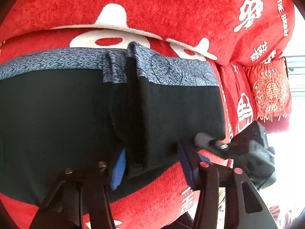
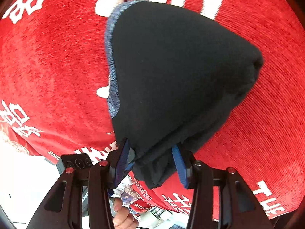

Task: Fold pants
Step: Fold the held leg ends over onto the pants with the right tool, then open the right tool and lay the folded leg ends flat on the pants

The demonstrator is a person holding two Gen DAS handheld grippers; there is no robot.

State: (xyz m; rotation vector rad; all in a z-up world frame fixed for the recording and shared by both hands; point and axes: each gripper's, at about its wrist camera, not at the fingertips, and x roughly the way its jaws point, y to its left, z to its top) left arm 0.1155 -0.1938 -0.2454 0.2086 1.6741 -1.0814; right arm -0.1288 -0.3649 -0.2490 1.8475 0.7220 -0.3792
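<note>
Both hand-held grippers pinch the black pants.

One pair of black pants with a blue patterned waistband lay at centre on one red printed cover, two hand-held grippers worked, one per view at 6 o'clock, and one tasselled red cloth hung at 3 o'clock.

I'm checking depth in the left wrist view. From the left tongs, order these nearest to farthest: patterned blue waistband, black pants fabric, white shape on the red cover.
1. Black pants fabric: between the left tongs.
2. Patterned blue waistband: beyond the black.
3. White shape: farthest, top, on the red cover.
</note>
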